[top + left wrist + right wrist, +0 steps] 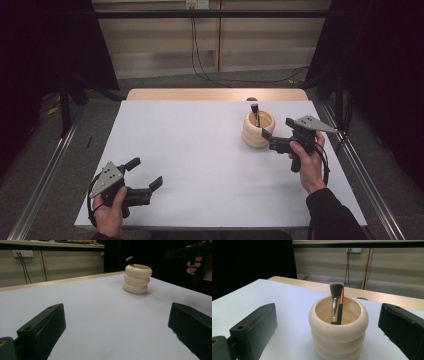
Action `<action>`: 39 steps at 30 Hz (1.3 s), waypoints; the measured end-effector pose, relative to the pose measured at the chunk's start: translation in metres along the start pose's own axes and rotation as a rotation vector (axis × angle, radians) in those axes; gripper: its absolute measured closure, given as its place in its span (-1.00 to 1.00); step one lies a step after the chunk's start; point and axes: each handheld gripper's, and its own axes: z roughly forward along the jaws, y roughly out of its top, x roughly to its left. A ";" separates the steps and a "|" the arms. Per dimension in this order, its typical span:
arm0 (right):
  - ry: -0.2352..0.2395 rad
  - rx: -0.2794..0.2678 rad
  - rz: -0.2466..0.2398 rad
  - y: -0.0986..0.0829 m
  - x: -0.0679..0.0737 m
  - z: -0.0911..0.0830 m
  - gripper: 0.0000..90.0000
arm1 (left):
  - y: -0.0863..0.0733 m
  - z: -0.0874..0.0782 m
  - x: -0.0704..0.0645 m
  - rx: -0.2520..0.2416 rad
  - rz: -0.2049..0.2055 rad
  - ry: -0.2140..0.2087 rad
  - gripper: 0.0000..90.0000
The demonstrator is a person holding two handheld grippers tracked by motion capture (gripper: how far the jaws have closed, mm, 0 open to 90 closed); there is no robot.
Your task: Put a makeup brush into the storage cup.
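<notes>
- Cream, ribbed holder of three stacked rings (258,129), open at the top: we find it standing upright on the white tabletop (200,160), on the far right part, well short of the pale wooden strip (215,94) along the far edge.
- Black-handled make-up brush with a gold ferrule and a grey bristle head (336,302): we see it standing in the holder, bristles up, leaning against the far wall of the rim; its long axis runs near upright, tilted slightly away from us.
- Right gripper (266,137): black, held in the person's right hand (307,160), with its jaws spread wide and holding nothing. In the right gripper view the holder sits straight ahead between the two jaws, close in, and the brush head rises above the rim.
- Left gripper (146,174): black, resting low at the near left of the table, jaws likewise spread and empty. In the left gripper view we see the holder well apart, ahead and off to the right.
- Deciding relation: we judge the right gripper the nearer by far, already lined up with the holder. For the brush, the jaws must come in above the rim and close across the upright handle.
</notes>
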 end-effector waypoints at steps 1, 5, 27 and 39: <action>0.000 -0.001 -0.007 -0.001 0.001 -0.002 -0.96 | 0.000 0.000 0.000 0.000 0.000 -0.001 -0.97; 0.003 -0.016 -0.007 -0.005 0.005 -0.012 -0.96 | 0.000 0.000 0.000 0.000 -0.002 0.001 -0.97; -0.011 -0.051 0.003 -0.041 0.017 -0.072 -0.98 | 0.000 -0.003 0.000 -0.006 -0.001 0.011 -0.97; -0.059 -0.044 0.016 -0.061 0.007 -0.100 -0.98 | 0.000 -0.006 -0.002 -0.013 -0.004 0.014 -0.97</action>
